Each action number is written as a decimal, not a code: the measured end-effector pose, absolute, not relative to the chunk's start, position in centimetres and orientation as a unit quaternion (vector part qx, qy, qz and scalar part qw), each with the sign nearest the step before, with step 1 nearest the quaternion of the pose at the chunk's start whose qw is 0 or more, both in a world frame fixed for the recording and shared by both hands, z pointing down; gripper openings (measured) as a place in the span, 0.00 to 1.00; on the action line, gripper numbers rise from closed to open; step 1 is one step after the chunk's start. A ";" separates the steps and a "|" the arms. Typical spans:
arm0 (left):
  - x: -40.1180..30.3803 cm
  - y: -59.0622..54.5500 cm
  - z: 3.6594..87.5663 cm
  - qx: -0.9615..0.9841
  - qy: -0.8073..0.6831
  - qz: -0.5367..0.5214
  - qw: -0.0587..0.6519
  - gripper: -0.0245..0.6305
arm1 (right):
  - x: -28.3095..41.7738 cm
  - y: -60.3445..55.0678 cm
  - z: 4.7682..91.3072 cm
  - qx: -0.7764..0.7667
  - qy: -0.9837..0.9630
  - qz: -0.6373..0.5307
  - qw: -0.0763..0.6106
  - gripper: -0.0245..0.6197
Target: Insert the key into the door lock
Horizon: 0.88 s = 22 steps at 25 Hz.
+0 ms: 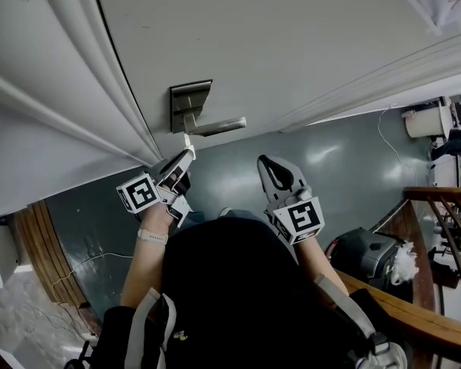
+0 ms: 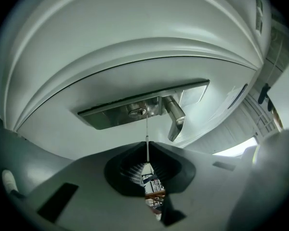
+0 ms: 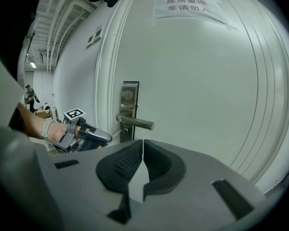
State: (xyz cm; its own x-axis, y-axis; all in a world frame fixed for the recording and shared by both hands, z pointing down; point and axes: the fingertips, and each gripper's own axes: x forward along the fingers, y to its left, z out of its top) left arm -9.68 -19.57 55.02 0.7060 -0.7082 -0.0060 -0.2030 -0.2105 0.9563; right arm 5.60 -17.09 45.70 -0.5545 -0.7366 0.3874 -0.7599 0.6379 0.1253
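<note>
A steel lock plate with a lever handle is set in the white door. My left gripper is shut on a thin key that points at the plate just below the lever. In the left gripper view the key's blade rises from the shut left gripper and its tip ends just right of the keyhole; contact cannot be told. My right gripper hangs back to the right of the lock, shut and holding nothing, as its own view of the right gripper confirms.
A paper notice is taped high on the door. A wooden railing, a grey bag and a white container stand to the right on the dark floor. A person stands far off down the corridor.
</note>
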 end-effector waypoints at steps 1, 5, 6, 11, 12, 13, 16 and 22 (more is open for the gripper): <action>-9.6 -19.7 55.0 0.742 -0.303 -0.233 0.550 0.07 | 5.7 -17.1 45.7 0.426 -0.880 0.029 0.207 0.07; -9.4 -20.1 55.2 0.728 -0.300 -0.241 0.568 0.07 | 6.0 -17.1 45.7 0.431 -0.877 0.031 0.209 0.07; -9.4 -20.2 55.2 0.726 -0.298 -0.243 0.570 0.07 | 6.0 -17.1 45.7 0.432 -0.877 0.032 0.209 0.07; -9.6 -20.8 54.9 0.719 -0.295 -0.256 0.574 0.07 | 6.3 -17.2 45.8 0.436 -0.875 0.033 0.208 0.07; -9.6 -20.9 54.9 0.717 -0.293 -0.261 0.576 0.07 | 6.3 -17.2 45.8 0.437 -0.875 0.033 0.207 0.07; -9.7 -21.0 54.8 0.715 -0.291 -0.265 0.578 0.07 | 6.3 -17.2 45.8 0.437 -0.875 0.033 0.207 0.07; -9.5 -21.0 54.8 0.714 -0.287 -0.266 0.581 0.07 | 6.4 -17.2 45.8 0.438 -0.874 0.032 0.205 0.07; -9.2 -21.0 55.6 0.706 -0.281 -0.269 0.591 0.07 | 6.4 -17.2 45.7 0.440 -0.874 0.032 0.206 0.07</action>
